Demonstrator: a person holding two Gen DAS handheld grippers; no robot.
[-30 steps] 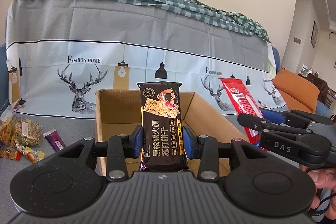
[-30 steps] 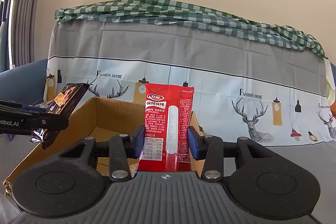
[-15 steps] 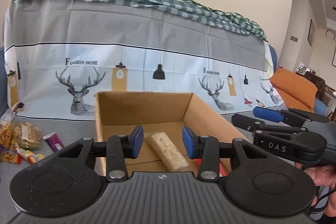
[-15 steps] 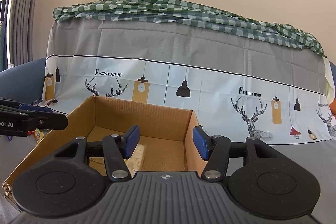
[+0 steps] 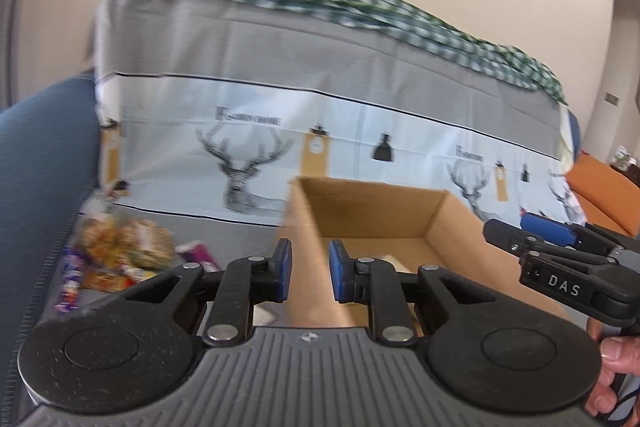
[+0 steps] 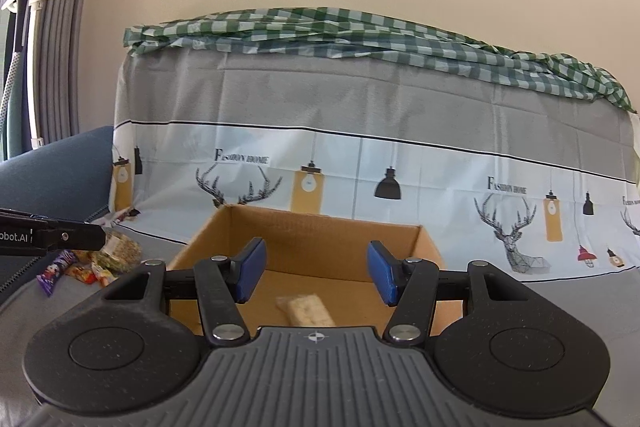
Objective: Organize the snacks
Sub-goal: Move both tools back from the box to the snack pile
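Note:
An open cardboard box (image 5: 400,211) (image 6: 320,231) stands on the grey seat. A pale wrapped snack bar (image 6: 306,309) lies on its floor. My left gripper (image 5: 309,277) is open and empty, above the box's left wall. My right gripper (image 6: 314,275) is open wide and empty, above the box's near side; it also shows in the left wrist view (image 5: 560,247). A pile of loose snack packets (image 5: 120,251) (image 6: 96,261) lies on the seat left of the box.
A deer-print cover with a green checked cloth (image 6: 360,35) on top drapes the sofa back behind the box. A blue armrest (image 5: 36,163) rises at the left. An orange cushion (image 5: 600,183) sits at the far right.
Both grippers let go of their packets, the dark biscuit pack and the red one, over the box. The left gripper has since swung left, bringing the snack pile into view. The right gripper opened wider.

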